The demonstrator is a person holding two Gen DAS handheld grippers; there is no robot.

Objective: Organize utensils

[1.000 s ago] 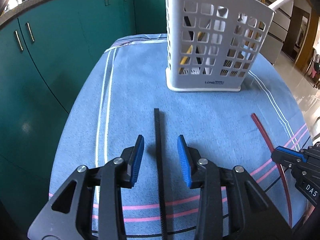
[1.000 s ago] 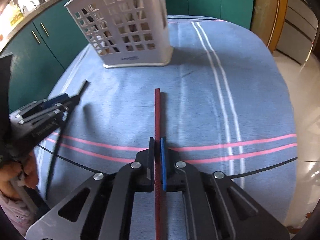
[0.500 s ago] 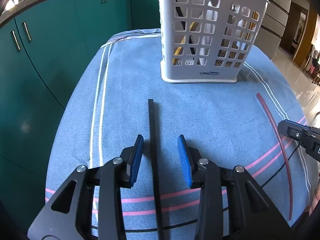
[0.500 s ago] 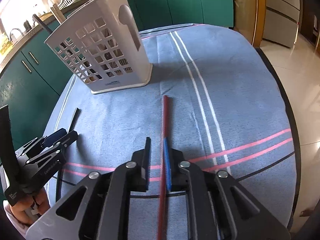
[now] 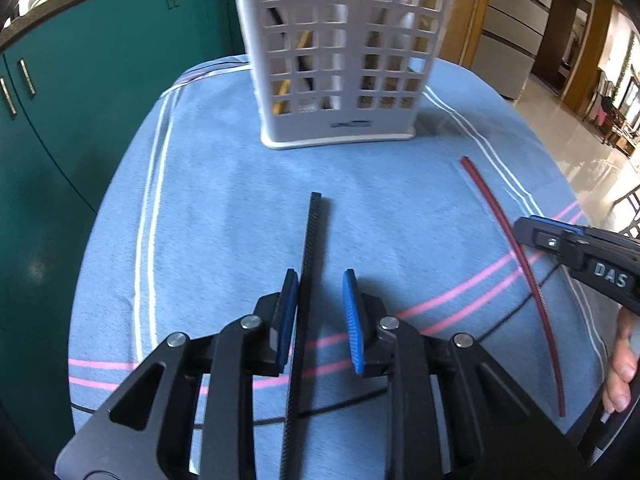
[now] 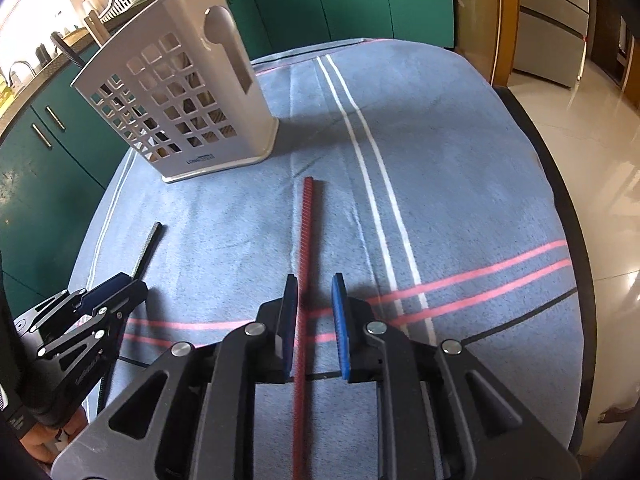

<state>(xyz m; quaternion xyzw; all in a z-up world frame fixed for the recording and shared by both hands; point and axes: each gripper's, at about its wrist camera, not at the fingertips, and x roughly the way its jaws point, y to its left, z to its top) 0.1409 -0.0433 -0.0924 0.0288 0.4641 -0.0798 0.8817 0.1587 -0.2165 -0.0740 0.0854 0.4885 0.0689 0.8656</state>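
A black ridged stick [image 5: 310, 256] lies on the blue cloth, running between the fingers of my left gripper [image 5: 319, 280]. The jaws are open; the stick touches the left pad. A dark red ridged stick [image 6: 306, 236] lies on the cloth between the fingers of my right gripper [image 6: 315, 284], which is open, with the stick by its left pad. The white perforated utensil holder [image 5: 344, 60] stands upright farther back, with several utensils inside. It also shows in the right wrist view [image 6: 180, 108], as do the black stick [image 6: 150, 246] and left gripper [image 6: 120, 284].
The blue striped cloth [image 6: 440, 168] covers a round table. Teal cabinets [image 5: 80, 80] stand behind and to the left. A glossy floor [image 6: 592, 152] lies beyond the table's right edge. The right gripper [image 5: 536, 232] and red stick [image 5: 500, 216] show at the right of the left wrist view.
My right gripper has opened from shut on the red stick, which now lies on the cloth. My left gripper stays open, now shifted so the black stick is against its left pad.
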